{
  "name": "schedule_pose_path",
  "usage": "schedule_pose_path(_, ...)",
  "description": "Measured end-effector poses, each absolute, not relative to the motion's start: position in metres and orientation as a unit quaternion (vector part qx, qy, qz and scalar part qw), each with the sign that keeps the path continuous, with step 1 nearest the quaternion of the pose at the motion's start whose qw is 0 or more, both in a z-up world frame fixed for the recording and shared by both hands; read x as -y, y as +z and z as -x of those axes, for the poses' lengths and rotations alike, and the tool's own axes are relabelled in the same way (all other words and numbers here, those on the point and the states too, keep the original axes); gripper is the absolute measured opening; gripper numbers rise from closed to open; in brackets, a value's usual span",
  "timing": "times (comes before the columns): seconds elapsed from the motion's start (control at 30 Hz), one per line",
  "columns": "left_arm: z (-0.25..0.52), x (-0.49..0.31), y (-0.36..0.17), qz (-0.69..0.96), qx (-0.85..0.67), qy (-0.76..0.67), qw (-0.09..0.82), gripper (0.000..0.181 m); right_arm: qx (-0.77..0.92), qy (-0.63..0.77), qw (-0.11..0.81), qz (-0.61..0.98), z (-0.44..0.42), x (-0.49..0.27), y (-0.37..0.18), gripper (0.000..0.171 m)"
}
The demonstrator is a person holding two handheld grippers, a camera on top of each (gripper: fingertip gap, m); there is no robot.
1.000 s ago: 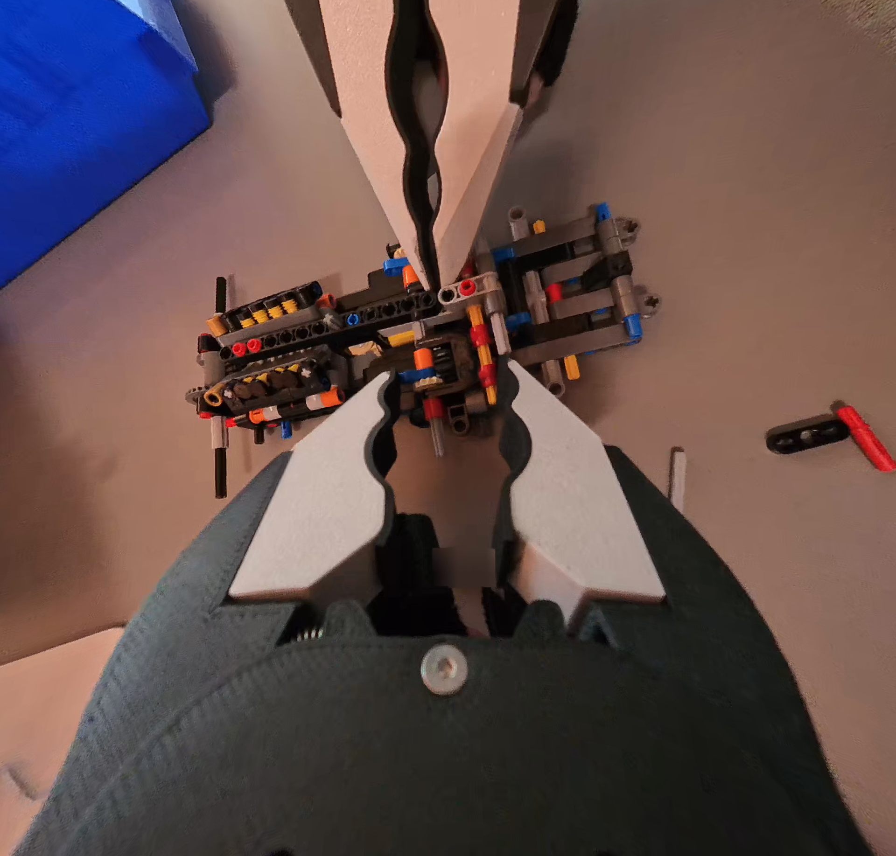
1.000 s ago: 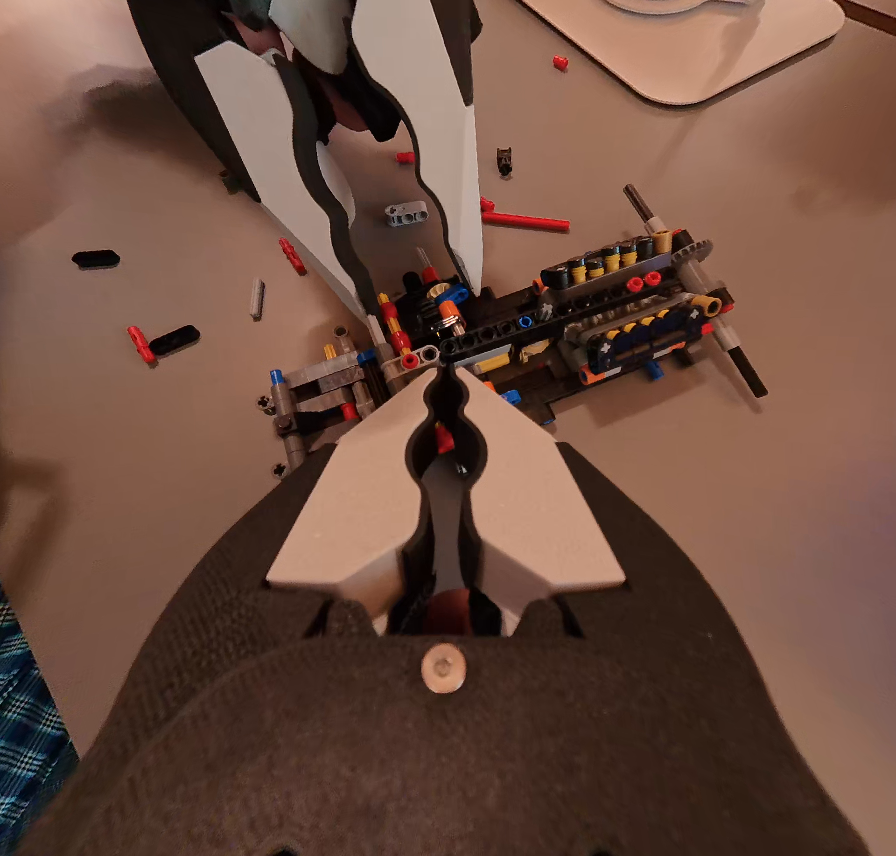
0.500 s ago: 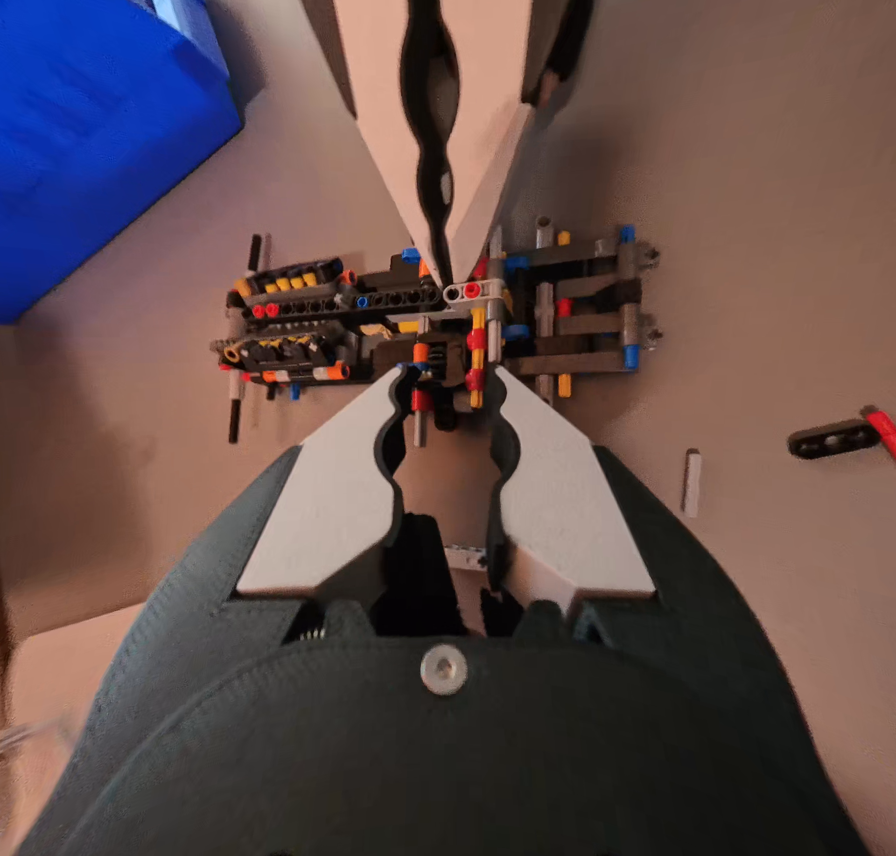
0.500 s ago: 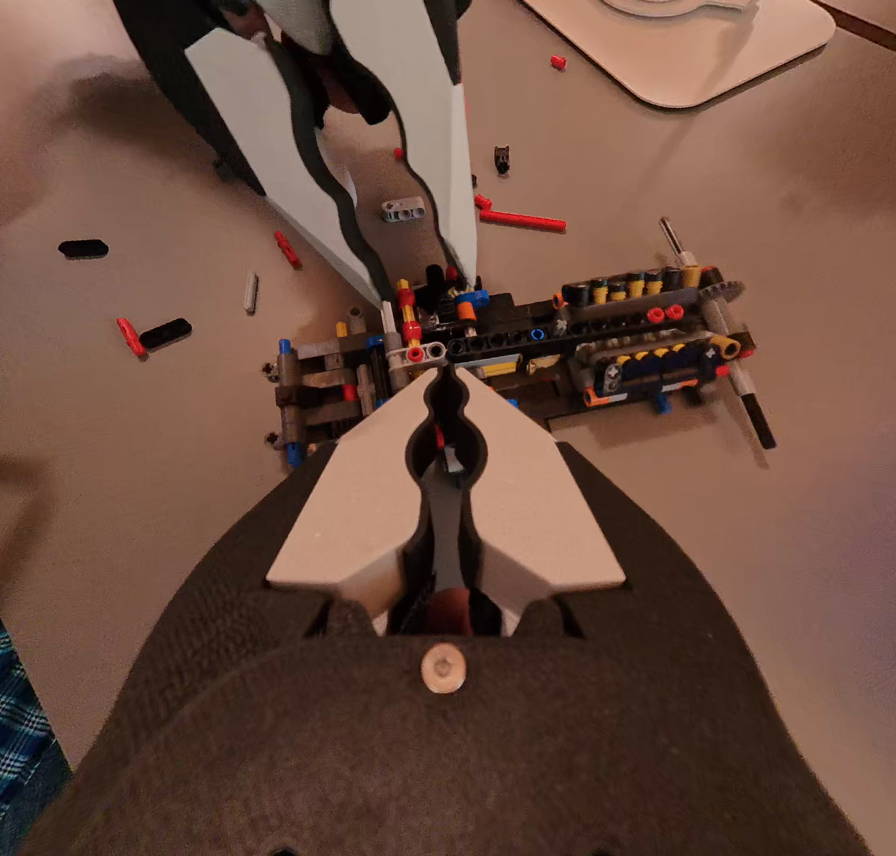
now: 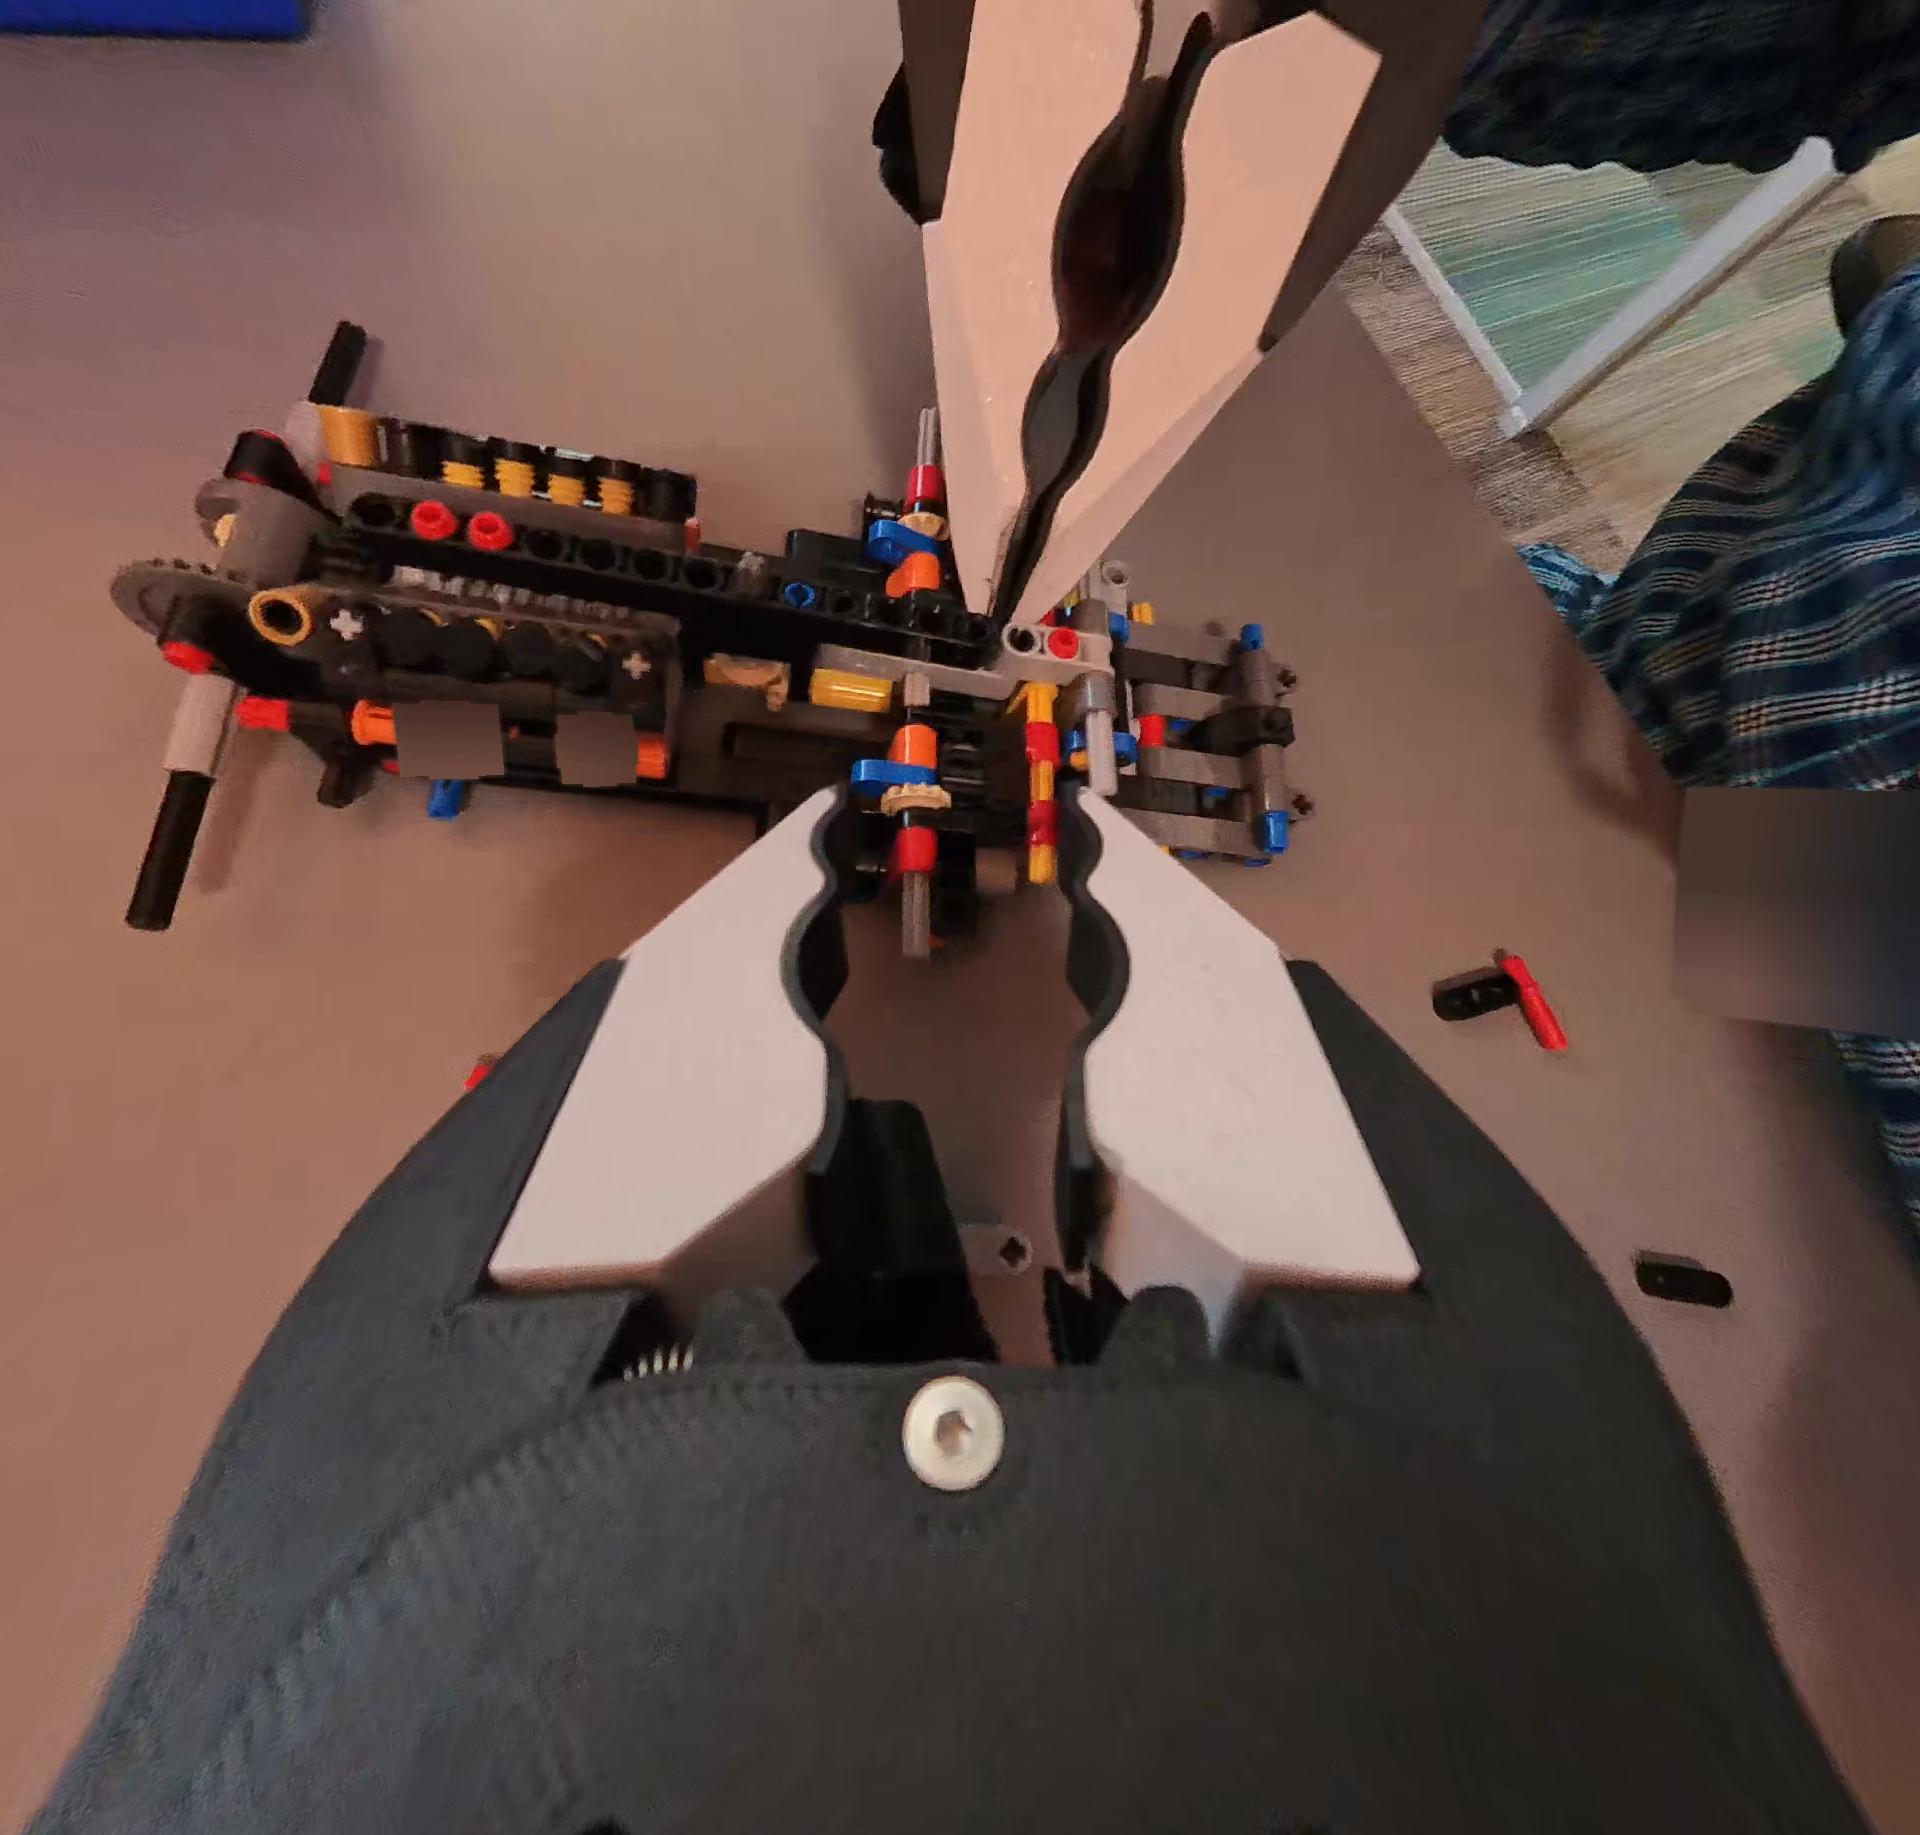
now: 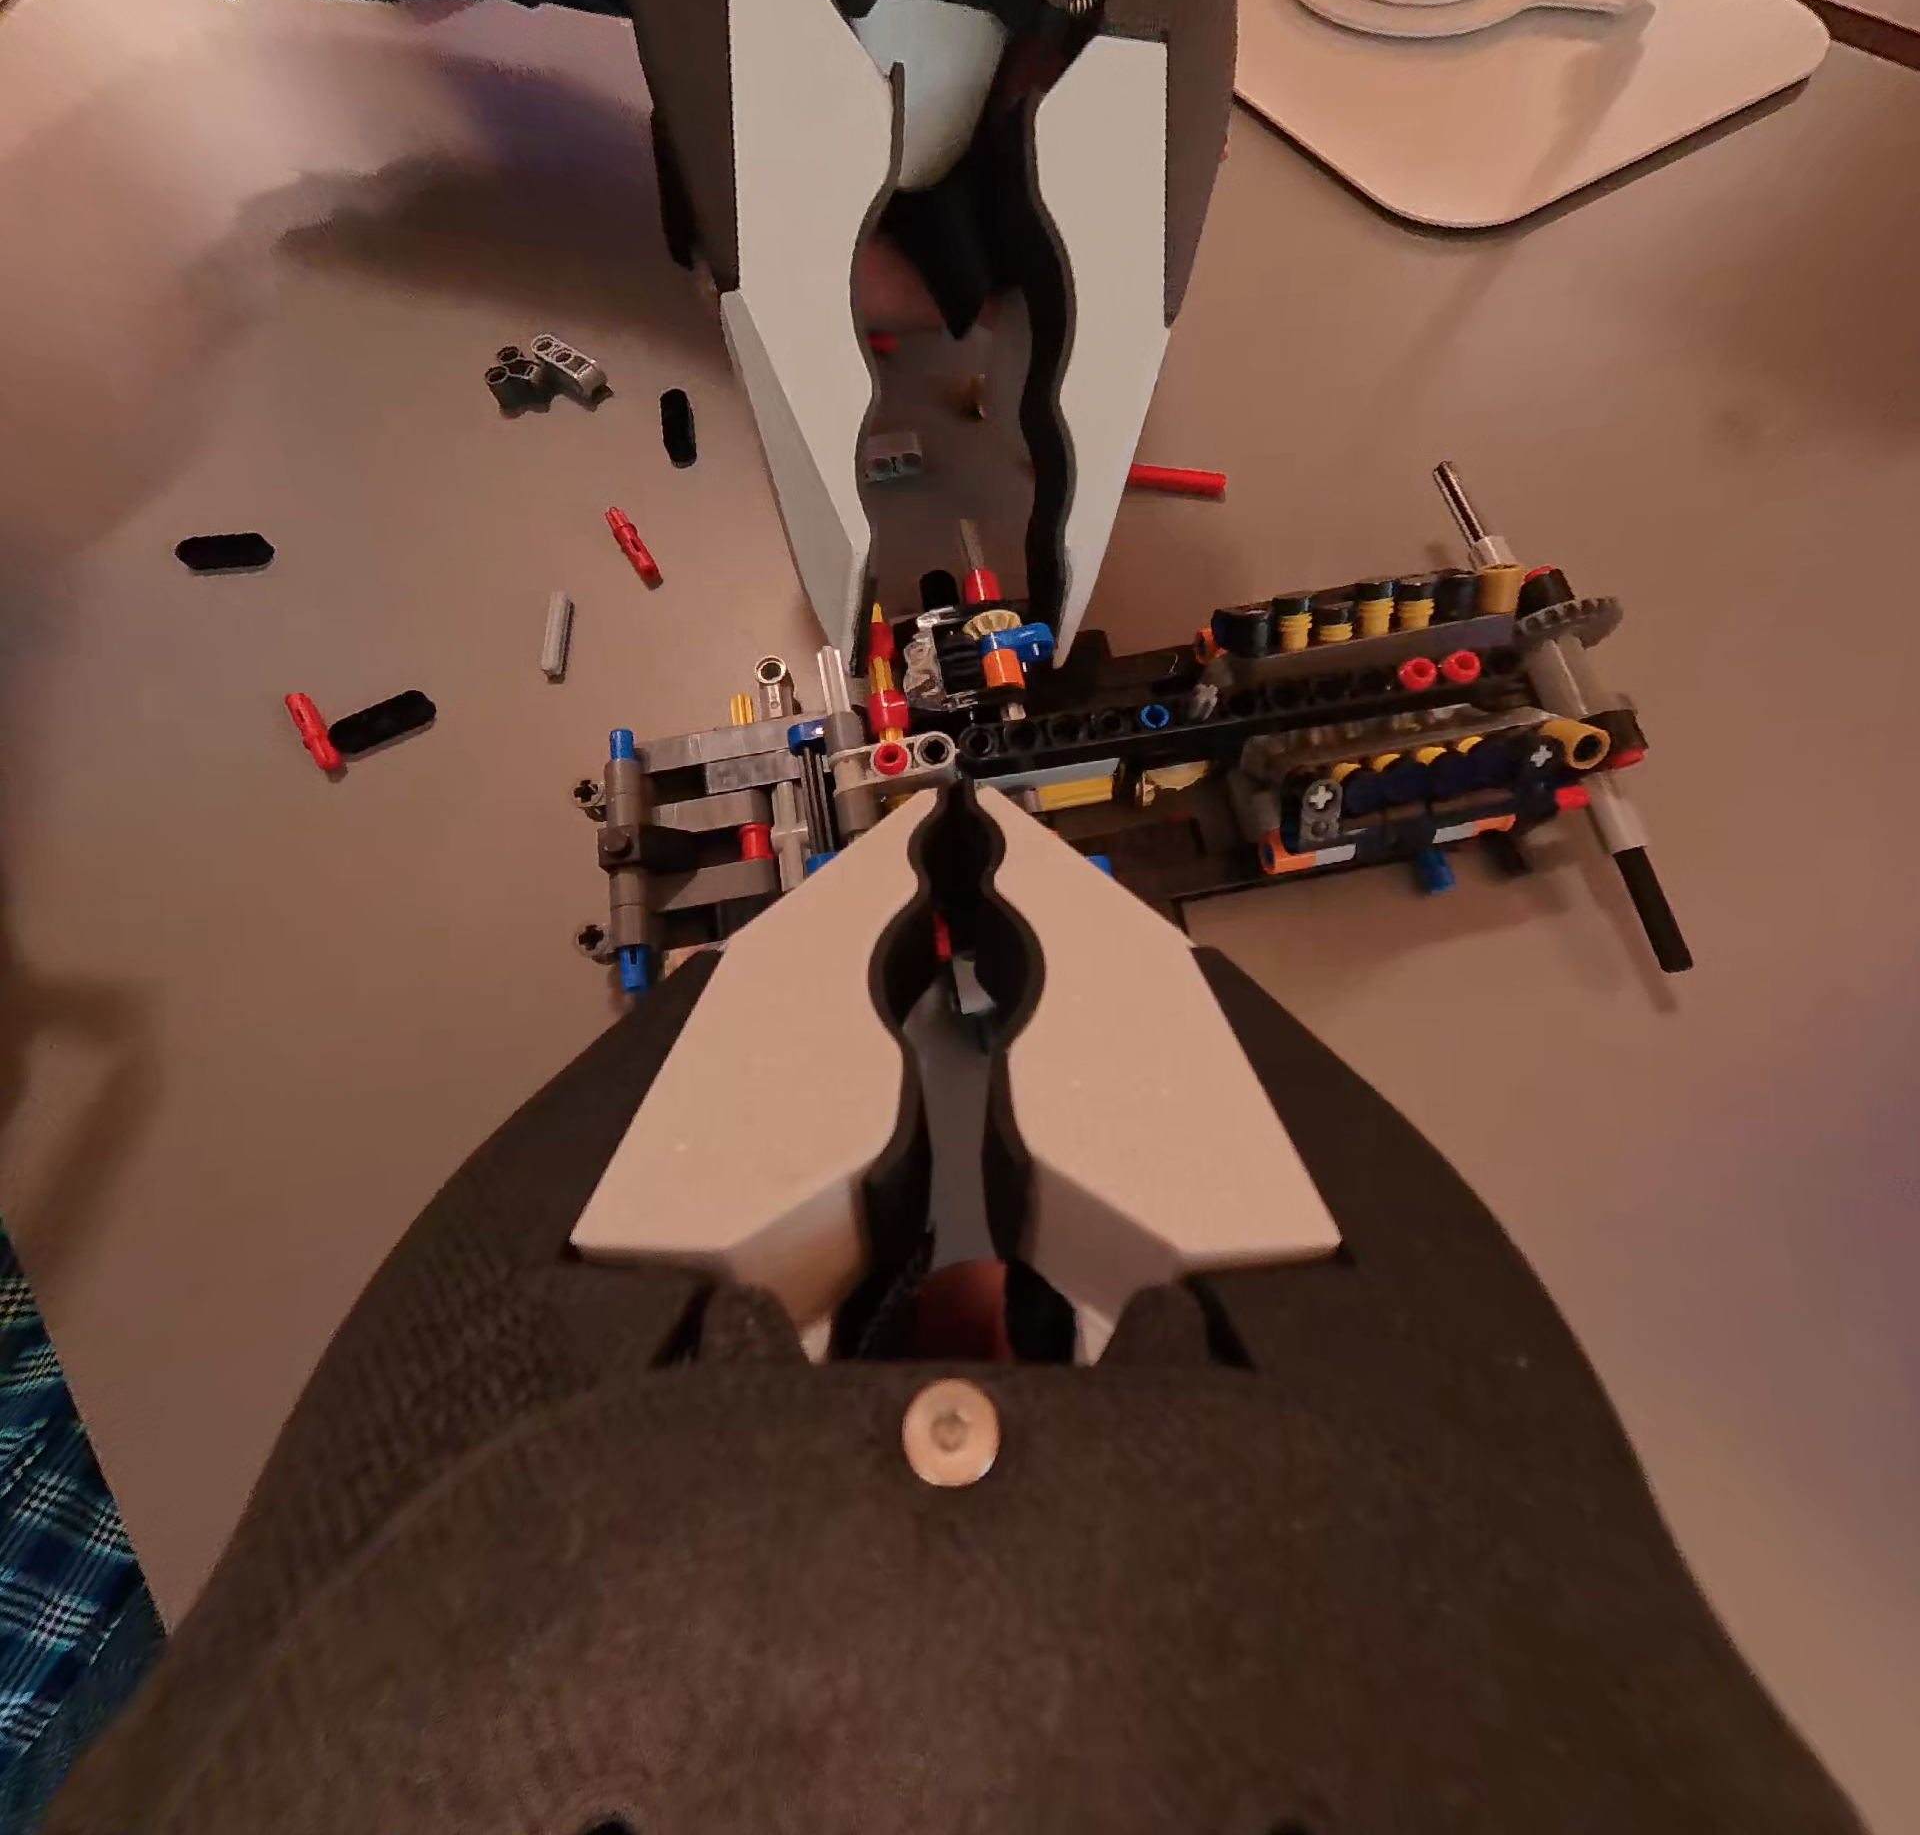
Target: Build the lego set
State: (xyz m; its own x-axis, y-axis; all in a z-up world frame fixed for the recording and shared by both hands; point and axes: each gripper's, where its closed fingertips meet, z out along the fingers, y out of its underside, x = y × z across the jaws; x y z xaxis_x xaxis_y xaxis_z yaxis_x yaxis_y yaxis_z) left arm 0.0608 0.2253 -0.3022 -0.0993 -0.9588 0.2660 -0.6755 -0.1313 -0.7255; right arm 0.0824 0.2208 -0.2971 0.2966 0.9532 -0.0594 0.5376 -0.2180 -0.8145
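The lego assembly (image 5: 665,632) is a long black and grey Technic frame with yellow, red, blue and orange parts, lying flat on the brown table; it also shows in the right wrist view (image 6: 1195,736). My left gripper (image 5: 956,814) is open, and its fingers straddle the gear and axle cluster at the assembly's middle, close to both sides. In the right wrist view it (image 6: 961,642) comes in from the top. My right gripper (image 6: 956,793) is shut, with its tips against the joint of the black beam and the grey beam with a red pin. In the left wrist view it (image 5: 997,611) comes from above.
Loose parts lie around: a black beam with a red pin (image 6: 364,720), a black link (image 6: 223,551), a grey pin (image 6: 556,632), grey connectors (image 6: 545,377), a red axle (image 6: 1174,481). A white mat (image 6: 1558,123) lies at the far right. A plaid cloth (image 5: 1766,590) is at the table edge. Less than 4 cm separates the two grippers' tips.
The assembly has swung to lie more level. The left gripper has come closer and its fingers have spread a little since half a second ago. The right gripper stays shut at the same joint.
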Motion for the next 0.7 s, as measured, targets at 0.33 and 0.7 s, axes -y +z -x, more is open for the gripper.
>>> schedule_pose_path(0.33, -0.0646, -0.2249, -0.3020, 0.630, -0.647, -0.376, 0.209, 0.036, 0.515, 0.294, 0.350, 0.725, -0.0848, -0.2203, -0.2979, 0.000)
schedule_pose_path(0.7, -0.0631, -0.2244, -0.3021, 0.593, -0.703, -0.293, 0.264, 0.037, 0.520, 0.291, 0.347, 0.724, -0.0844, -0.2195, -0.2986, 0.000)
